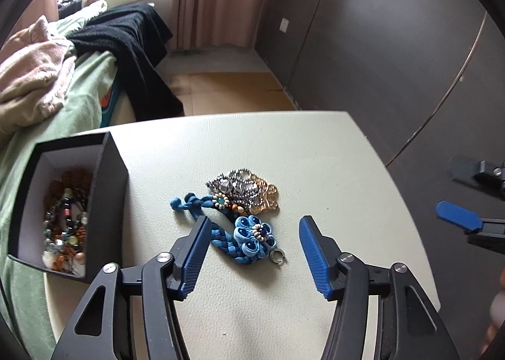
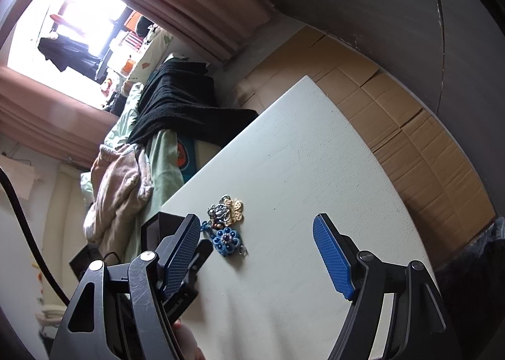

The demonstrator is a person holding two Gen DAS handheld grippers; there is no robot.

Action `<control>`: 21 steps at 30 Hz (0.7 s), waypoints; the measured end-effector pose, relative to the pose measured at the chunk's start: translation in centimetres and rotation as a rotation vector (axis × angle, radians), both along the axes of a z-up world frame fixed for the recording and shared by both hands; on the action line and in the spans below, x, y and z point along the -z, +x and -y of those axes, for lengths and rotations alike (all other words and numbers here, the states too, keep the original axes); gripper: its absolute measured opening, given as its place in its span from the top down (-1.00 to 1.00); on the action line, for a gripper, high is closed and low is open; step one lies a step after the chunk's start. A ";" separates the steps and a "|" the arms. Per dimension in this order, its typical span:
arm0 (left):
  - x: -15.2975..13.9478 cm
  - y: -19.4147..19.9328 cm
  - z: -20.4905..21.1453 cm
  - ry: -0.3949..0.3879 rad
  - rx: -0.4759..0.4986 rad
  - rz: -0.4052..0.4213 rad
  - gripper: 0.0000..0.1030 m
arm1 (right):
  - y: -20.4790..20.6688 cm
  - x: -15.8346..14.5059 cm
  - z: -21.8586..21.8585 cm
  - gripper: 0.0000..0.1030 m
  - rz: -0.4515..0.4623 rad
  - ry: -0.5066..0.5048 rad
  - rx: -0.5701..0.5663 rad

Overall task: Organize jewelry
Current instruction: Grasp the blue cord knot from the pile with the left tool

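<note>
Step in hand, as I read it: picking the next loose piece off the table (image 1: pixel 315 154) for the black box (image 1: pixel 110 177) at its left edge, already part-filled with beads. Left gripper (image 1: pixel 254 233) hangs low over the blue braided necklace (image 1: pixel 243 240) near the table's middle, jaws wide, straddling it, nothing held; silver-and-gold piece (image 1: pixel 249 191) lies touching it on the far side. Next move calls for dropping, closing on the braid only, then carrying it left. Right gripper (image 2: pixel 257 233) is back off the right edge, tilted, jaws wide, empty.
</note>
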State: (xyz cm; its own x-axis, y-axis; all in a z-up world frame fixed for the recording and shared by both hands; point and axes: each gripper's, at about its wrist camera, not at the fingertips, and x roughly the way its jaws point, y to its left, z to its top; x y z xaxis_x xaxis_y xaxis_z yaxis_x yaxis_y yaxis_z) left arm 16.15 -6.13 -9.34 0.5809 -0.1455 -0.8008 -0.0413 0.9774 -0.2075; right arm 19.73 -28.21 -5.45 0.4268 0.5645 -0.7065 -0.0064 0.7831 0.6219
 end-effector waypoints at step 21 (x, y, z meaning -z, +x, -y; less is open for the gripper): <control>1.1 0.5 -0.8 0.008 -0.004 -0.038 0.60 | 0.3 1.3 -1.3 -0.44 -0.046 -0.031 -0.024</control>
